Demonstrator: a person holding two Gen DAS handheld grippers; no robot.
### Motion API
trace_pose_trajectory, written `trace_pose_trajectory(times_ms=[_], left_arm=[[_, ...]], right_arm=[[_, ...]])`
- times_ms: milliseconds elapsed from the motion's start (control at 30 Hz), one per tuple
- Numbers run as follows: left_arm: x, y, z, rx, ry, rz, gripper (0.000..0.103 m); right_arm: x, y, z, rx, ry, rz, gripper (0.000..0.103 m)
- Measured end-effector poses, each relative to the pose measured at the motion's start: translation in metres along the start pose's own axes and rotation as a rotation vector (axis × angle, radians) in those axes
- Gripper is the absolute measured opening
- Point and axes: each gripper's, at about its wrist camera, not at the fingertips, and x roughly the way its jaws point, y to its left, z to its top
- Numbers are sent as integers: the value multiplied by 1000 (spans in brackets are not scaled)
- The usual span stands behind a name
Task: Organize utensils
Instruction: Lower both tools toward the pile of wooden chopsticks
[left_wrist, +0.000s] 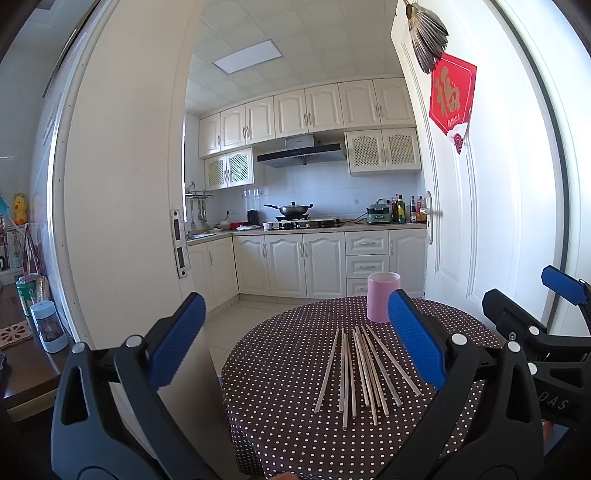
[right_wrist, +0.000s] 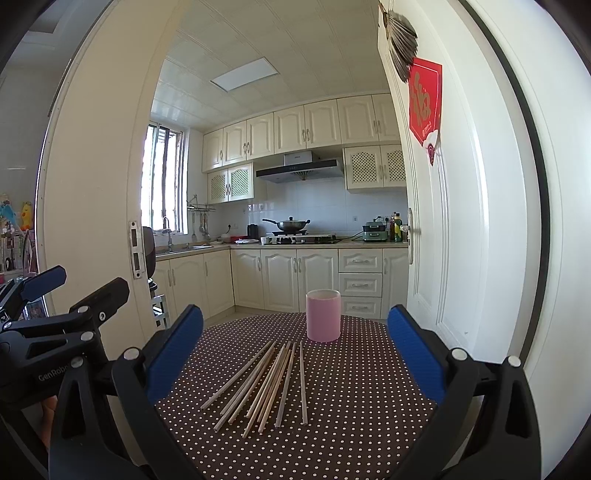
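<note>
Several pale wooden chopsticks (left_wrist: 360, 369) (right_wrist: 266, 384) lie fanned out on a round table with a brown polka-dot cloth (left_wrist: 295, 435) (right_wrist: 362, 406). Behind them stands an upright pink cup (left_wrist: 382, 297) (right_wrist: 323, 315). My left gripper (left_wrist: 295, 343) is open above the table's near side, nothing between its blue pads. My right gripper (right_wrist: 295, 354) is also open and empty, with the chopsticks lying between and beyond its fingers. Each gripper shows at the edge of the other's view: the right one (left_wrist: 561, 295), the left one (right_wrist: 55, 291).
An open white door (left_wrist: 461, 184) stands to the right of the table, with the kitchen cabinets (left_wrist: 295, 266) beyond. A wooden side table (left_wrist: 26, 362) at the left holds a small white jar (left_wrist: 48, 325) and a green cup (left_wrist: 26, 295).
</note>
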Motion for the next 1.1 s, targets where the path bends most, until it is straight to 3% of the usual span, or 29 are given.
trace_pose_trajectory(times_ms=[500, 1100], left_arm=[[24, -7, -10, 3, 73, -14, 97], [139, -2, -54, -67, 379, -209, 97]], right_arm=[[22, -7, -14, 9, 50, 16, 96], [111, -50, -46, 92, 237, 36, 96]])
